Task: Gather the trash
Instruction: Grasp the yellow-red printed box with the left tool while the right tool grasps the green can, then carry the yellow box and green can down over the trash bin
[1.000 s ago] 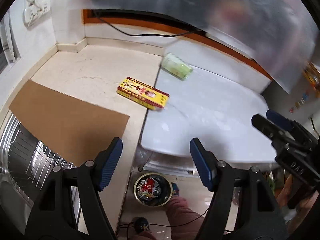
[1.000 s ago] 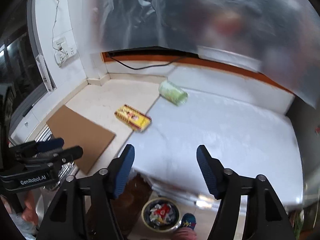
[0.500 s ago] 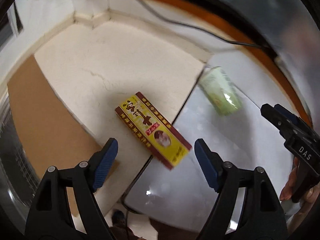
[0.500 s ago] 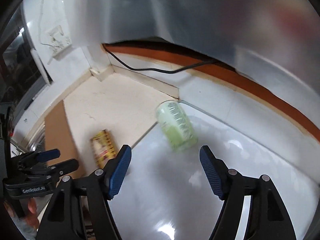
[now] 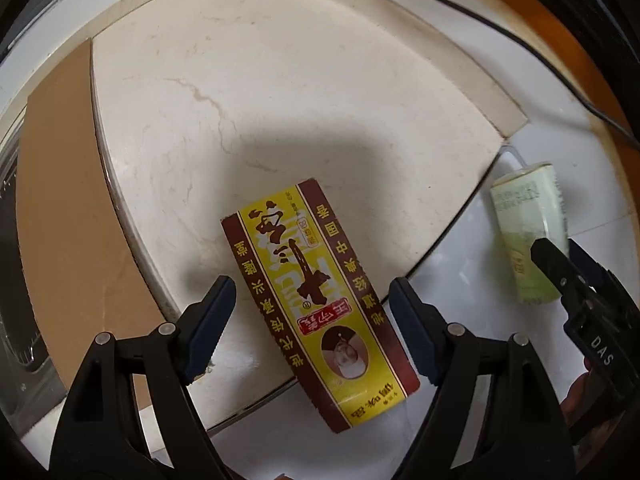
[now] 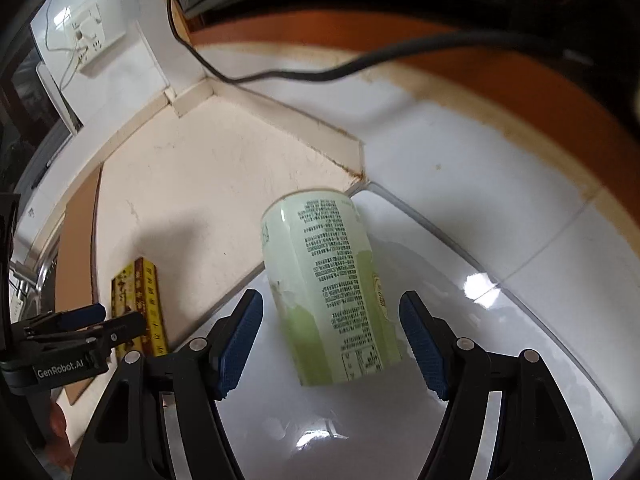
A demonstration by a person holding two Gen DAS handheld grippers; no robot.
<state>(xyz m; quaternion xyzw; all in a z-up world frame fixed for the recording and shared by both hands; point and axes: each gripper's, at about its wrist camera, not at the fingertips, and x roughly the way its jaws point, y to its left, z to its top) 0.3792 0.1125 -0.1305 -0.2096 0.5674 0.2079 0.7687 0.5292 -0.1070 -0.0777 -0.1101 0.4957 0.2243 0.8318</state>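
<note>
A flat yellow and maroon box (image 5: 316, 300) lies across the seam between the beige counter and the white surface. My left gripper (image 5: 312, 332) is open, its fingers on either side of the box without touching it. A pale green can (image 6: 332, 288) lies on its side on the white surface. My right gripper (image 6: 332, 340) is open with the can between its fingers, apart from both. The can also shows in the left wrist view (image 5: 528, 232), and the box in the right wrist view (image 6: 140, 304).
A brown cardboard sheet (image 5: 68, 216) lies on the counter's left, beside a metal rack (image 5: 8, 208). A black cable (image 6: 320, 72) runs along the back wall above an orange strip. A wall socket (image 6: 88, 36) sits at the far left.
Both grippers have moved forward and down. The left now straddles the box and the right straddles the can. The bin below the counter edge is out of view.
</note>
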